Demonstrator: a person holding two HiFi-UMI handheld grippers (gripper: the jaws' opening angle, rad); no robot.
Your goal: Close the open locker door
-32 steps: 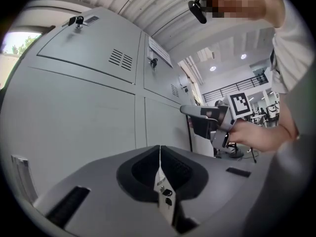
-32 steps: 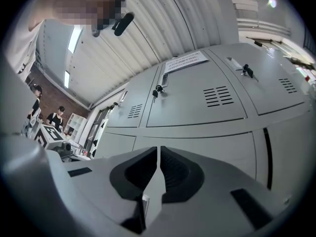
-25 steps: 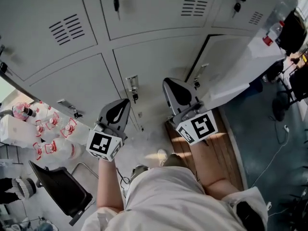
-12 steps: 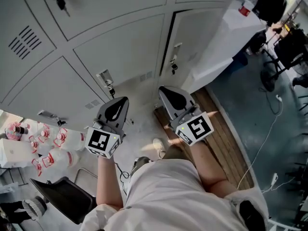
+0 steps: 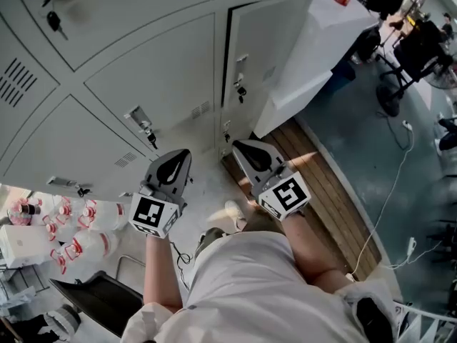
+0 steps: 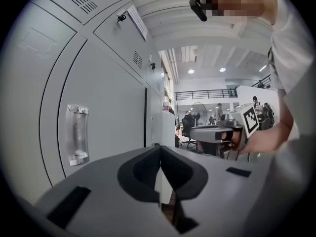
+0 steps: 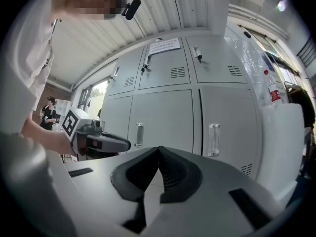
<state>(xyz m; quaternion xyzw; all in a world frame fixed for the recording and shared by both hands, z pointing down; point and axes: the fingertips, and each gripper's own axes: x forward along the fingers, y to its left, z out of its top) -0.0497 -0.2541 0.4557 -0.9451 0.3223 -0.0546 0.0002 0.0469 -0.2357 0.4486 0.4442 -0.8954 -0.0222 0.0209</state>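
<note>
Grey metal locker door (image 5: 275,41) in the bottom row stands slightly ajar, with a dark gap on its left edge, near and ahead of our right gripper (image 5: 248,148). The right gripper and left gripper (image 5: 173,164) both have jaws pressed together and hold nothing. We should push the closed right tips flat beside the clear handle (image 7: 213,139), on the free edge, squarely until it latches.

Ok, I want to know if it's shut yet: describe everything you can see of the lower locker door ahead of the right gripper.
The locker door is a plain pale grey panel, metal by its look, upright, with a shiny vertical handle, a key hanging below it and vent slots low down. A dark gap runs along its handle-side edge, so it looks slightly ajar. The right gripper, jaws shut, is not touching it.
</note>
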